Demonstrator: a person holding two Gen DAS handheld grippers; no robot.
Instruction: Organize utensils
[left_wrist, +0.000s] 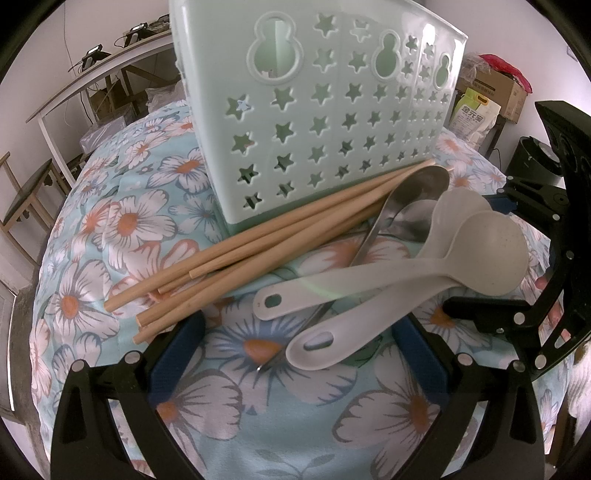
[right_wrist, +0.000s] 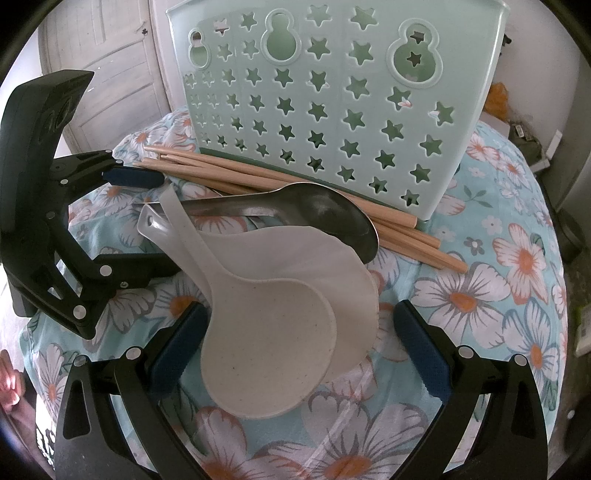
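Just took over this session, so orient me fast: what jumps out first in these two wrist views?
A mint-green utensil holder with star cut-outs stands upright at the back of the flower-print cloth. Against its base lies a pile: wooden chopsticks, metal spoons and two cream plastic rice paddles crossing on top. Both grippers are open, the left gripper at the paddle handles, the right gripper around their heads.

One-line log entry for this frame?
stage: pre-grasp | left gripper: open | right gripper: open, astride plastic spoons | chopsticks: loose | holder: upright
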